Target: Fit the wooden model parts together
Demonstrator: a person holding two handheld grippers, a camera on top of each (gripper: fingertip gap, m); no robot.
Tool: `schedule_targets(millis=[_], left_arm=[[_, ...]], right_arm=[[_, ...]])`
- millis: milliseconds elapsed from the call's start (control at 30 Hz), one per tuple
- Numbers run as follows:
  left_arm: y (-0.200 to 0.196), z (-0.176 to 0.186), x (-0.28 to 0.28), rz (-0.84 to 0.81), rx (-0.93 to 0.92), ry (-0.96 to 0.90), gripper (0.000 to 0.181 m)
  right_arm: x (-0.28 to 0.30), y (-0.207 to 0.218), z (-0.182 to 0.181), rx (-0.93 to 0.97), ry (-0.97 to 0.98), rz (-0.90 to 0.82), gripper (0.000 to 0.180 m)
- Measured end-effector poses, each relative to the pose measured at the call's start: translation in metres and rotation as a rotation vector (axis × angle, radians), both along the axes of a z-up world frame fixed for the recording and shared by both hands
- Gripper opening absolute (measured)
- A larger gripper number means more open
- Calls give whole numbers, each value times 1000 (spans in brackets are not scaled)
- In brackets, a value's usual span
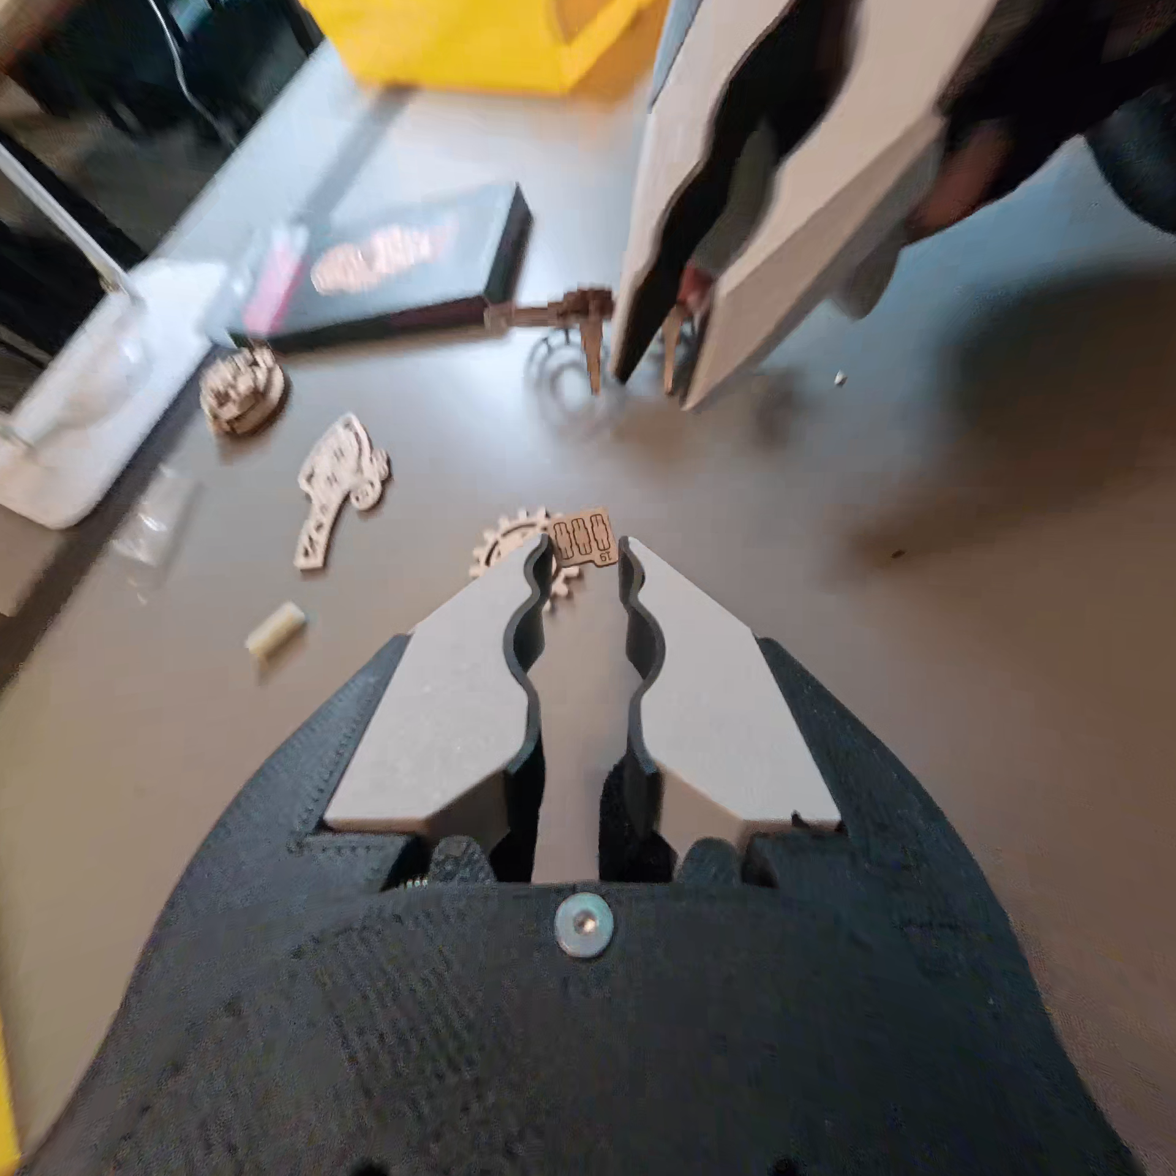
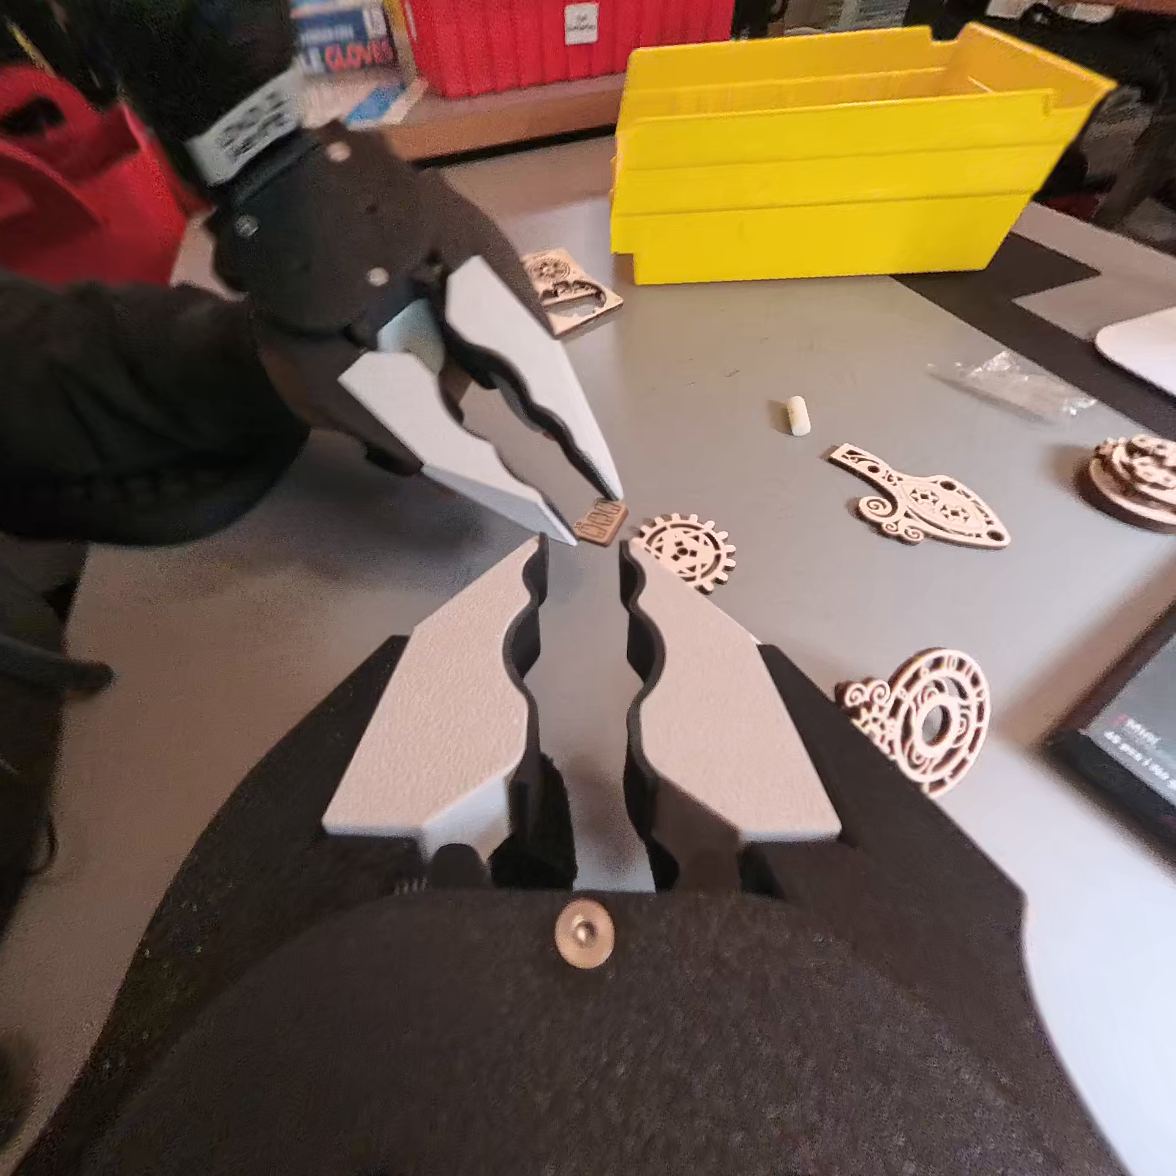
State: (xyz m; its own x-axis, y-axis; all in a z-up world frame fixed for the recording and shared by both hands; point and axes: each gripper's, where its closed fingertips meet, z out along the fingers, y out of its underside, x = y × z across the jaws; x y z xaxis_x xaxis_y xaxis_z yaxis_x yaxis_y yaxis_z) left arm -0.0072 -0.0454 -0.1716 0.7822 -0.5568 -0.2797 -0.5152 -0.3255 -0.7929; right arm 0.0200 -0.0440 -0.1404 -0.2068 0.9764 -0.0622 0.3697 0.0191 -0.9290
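Observation:
A small wooden tab [image 1: 584, 541] lies flat on the grey table, right at the tips of my left gripper [image 1: 585, 545], which is open and empty. In the right wrist view the tab [image 2: 601, 528] sits between the left gripper's [image 2: 592, 518] tips. My right gripper [image 2: 582, 547] is open and empty, facing the left one just short of the tab; it also shows in the left wrist view [image 1: 655, 388], blurred. A wooden gear [image 2: 687, 560] lies beside the tab. A round openwork dial [image 2: 916, 719] lies right of my right gripper.
A paddle-shaped wooden part [image 2: 923, 509], a round assembled wooden block [image 2: 1139, 483] and a wooden sheet [image 2: 569, 289] lie around. A white peg [image 2: 797, 415] and a plastic bag [image 2: 1018, 382] are farther off. A yellow bin [image 2: 827, 159] stands at the back, a black box [image 1: 394, 261] at the side. There is about 5 cm between the tips of the two grippers. My right tips are roughly 11 cm from the round openwork dial [image 2: 916, 719].

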Motion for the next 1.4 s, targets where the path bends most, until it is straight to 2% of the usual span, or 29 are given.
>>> schedule_targets(millis=[200, 333, 467, 567, 667, 767, 833, 967, 1400], left_arm=[[-2, 28, 18, -32, 219, 129, 18], [-6, 40, 29, -59, 297, 150, 18], [-6, 44, 30, -57, 318, 159, 19], [-8, 50, 33, -67, 295, -11, 19], [-11, 61, 33, -82, 176, -393, 23], [-17, 69, 35, -144, 35, -714, 15], [-21, 73, 39, -192, -30, -839, 8], [-21, 70, 42, -197, -75, -890, 0], [-21, 71, 47, -229, -150, -1046, 5]], right_arm=[[-5, -1, 6, -186, 5, -43, 20], [-8, -8, 6, -310, 5, -29, 19], [-7, -14, 12, -416, 12, 15, 4], [-4, -15, 19, -478, 34, 53, 3], [4, -18, 30, -499, 73, 131, 1], [10, -21, 38, -460, 113, 180, 1], [10, -21, 37, -436, 111, 184, 1], [11, -22, 35, -435, 106, 192, 1], [10, -24, 43, -567, 140, 217, 1]])
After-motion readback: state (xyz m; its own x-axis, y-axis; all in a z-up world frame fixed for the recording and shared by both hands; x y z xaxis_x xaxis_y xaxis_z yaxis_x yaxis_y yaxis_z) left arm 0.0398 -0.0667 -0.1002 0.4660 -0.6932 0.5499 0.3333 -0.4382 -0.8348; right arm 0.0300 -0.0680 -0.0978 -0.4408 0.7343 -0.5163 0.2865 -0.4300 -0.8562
